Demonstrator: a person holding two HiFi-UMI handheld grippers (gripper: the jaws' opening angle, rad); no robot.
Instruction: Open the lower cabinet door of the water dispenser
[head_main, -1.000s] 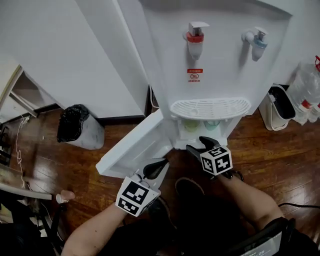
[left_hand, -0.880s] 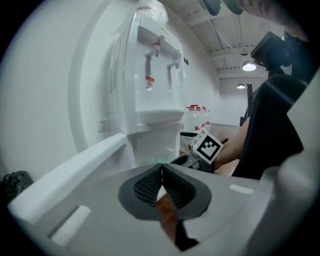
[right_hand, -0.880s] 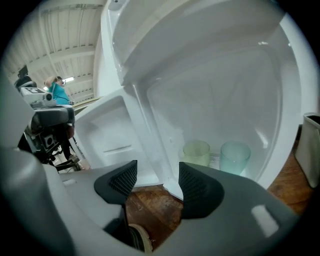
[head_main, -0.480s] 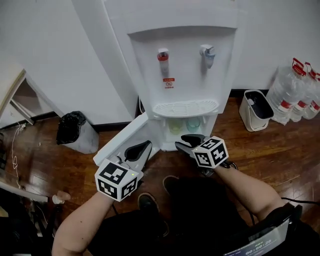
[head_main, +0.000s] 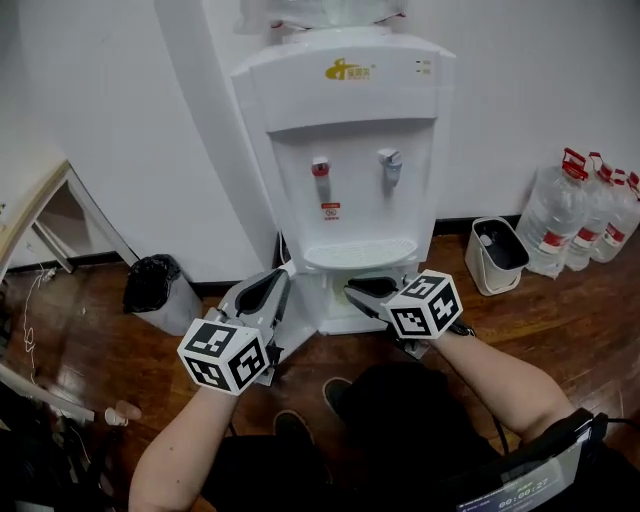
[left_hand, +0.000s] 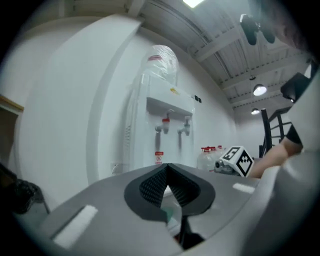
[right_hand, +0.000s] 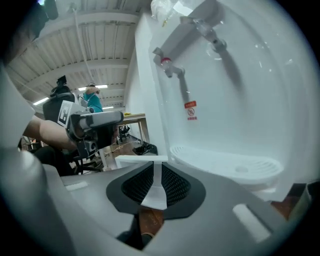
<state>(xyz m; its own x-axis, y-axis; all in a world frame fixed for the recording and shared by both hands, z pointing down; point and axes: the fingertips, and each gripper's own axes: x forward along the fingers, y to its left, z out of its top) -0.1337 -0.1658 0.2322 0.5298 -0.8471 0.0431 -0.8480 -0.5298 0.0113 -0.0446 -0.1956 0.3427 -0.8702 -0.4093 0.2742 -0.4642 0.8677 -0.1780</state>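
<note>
**Door open, both hand-held grippers empty in front of the water dispenser**

Where things are: the water dispenser stands against the wall. Its lower cabinet door is swung out to the dispenser's left side. The right gripper view shows the door's top edge as a white slab below the drip tray. The task looks done, judging by how the door stands.

Risks:
- The door hangs free, with nothing holding it. If the hinge is sprung or the floor slopes, it may drift back towards the cabinet.
- The left hand-held gripper is just in front of the open door. A careless sweep sideways could knock the door shut or strain its hinge.
- The right hand-held gripper sits close under the drip tray. A push forward could catch its rim.
- A bin with a black bag stands on the floor left of the dispenser, in the way if the door were forced wider.

Grippers:
- Left: the jaws have just been opening. They now show a narrow gap with nothing between them and touch nothing.
- Right: the jaws have just been closing and are down to a thin slit. The slit is empty, with only the distant door edge showing through it.
</note>
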